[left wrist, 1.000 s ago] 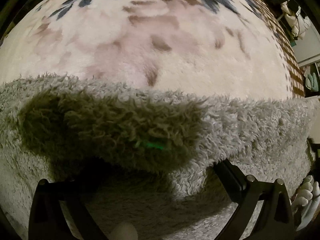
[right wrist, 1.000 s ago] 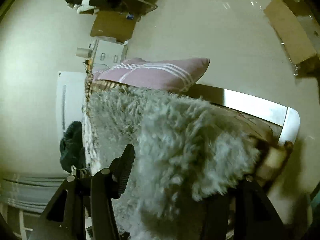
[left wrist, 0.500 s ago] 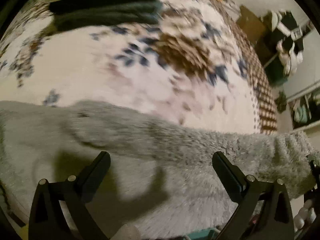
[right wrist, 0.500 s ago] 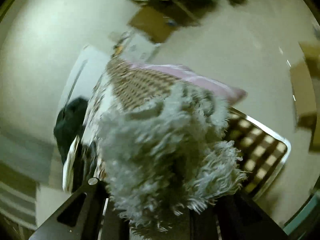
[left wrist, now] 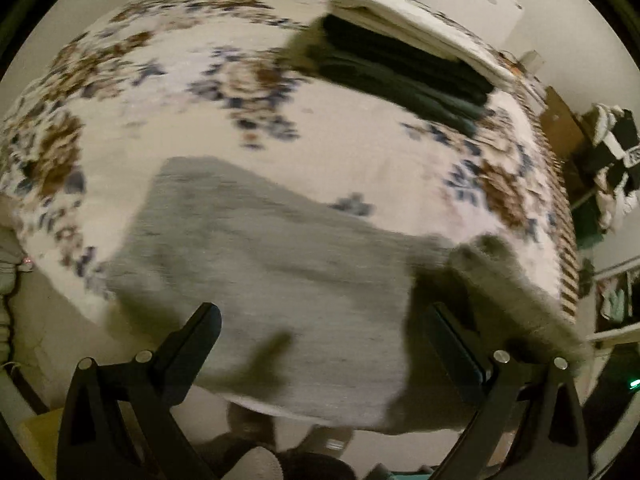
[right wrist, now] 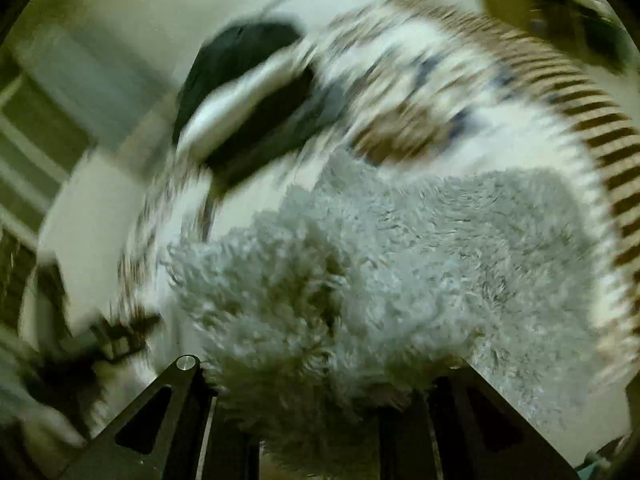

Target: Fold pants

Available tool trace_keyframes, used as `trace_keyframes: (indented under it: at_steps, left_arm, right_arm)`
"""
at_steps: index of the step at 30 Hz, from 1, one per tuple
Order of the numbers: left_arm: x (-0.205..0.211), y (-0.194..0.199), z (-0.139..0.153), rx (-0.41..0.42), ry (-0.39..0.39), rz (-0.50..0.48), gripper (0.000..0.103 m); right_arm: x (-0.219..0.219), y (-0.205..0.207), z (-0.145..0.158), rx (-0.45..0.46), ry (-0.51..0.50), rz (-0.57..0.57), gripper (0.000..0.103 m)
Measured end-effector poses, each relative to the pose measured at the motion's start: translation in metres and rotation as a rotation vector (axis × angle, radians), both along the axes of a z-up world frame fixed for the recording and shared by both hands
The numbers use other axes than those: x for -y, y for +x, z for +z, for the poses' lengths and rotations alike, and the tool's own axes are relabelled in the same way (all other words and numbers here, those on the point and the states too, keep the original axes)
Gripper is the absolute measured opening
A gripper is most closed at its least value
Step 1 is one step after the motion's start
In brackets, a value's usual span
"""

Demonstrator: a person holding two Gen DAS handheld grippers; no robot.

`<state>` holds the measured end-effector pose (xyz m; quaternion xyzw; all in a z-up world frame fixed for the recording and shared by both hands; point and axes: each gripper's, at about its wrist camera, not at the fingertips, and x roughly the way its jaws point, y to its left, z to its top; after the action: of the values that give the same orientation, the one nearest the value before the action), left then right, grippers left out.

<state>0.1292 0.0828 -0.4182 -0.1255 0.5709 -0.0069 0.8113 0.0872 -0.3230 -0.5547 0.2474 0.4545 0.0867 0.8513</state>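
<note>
1. Pants (left wrist: 272, 280), grey and fluffy, lie spread over the floral bedspread (left wrist: 200, 92) of the bed, their near edge hanging past the bed's edge toward my left camera.
2. My left hand-held gripper (left wrist: 320, 344) stands wide apart, nothing between its fingers (left wrist: 192, 340); the pants lie beyond and below it.
3. My right hand-held gripper (right wrist: 316, 408) is clamped on a bunched wad of the pants (right wrist: 320, 288), the pile spilling out over both fingers (the pads themselves are buried in fluff).
4. In the left view, one end of the pants rises at the right toward that grip.
5. A stack of folded clothes (left wrist: 404, 60), dark pieces under a pale one, sits on the far side of the bed, well apart from the pants.
6. Both views are motion-blurred, the right one heavily.
</note>
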Motion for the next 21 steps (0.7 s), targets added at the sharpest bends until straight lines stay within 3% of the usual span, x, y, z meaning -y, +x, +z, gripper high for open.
trace_keyframes:
  at_steps: [3,5,6,7,9,13,16,21]
  left_arm:
    - [-0.024,0.0,-0.008,-0.014,0.006,0.015,0.103]
    - [-0.032,0.002,-0.012,-0.022,-0.016,0.018,0.103]
    - [-0.033,0.003,-0.012,-0.02,-0.029,0.015,0.103]
    - [-0.032,0.005,-0.011,-0.016,-0.041,0.009,0.103]
    - [-0.024,0.011,-0.009,-0.001,-0.066,-0.018,0.103]
    - [0.012,0.025,-0.007,0.01,-0.102,-0.117,0.103]
    - [0.05,0.035,-0.015,0.002,-0.109,-0.219,0.103]
    - [0.11,0.052,-0.056,-0.05,-0.071,-0.356,0.103]
  right_arm:
    - [-0.067,0.015,-0.045,-0.074,-0.111,0.137,0.017]
    - [-0.093,0.022,-0.072,-0.156,-0.168,0.194,0.023]
    - [-0.102,0.021,-0.079,-0.2,-0.17,0.213,0.035]
    - [-0.106,0.022,-0.083,-0.228,-0.161,0.231,0.065]
    - [-0.112,0.017,-0.074,-0.243,-0.09,0.29,0.102]
    - [-0.096,-0.009,-0.049,-0.252,-0.048,0.313,0.103]
    - [-0.061,-0.017,-0.032,-0.285,-0.002,0.222,0.103]
    - [0.015,-0.028,-0.007,-0.325,-0.068,-0.006,0.103]
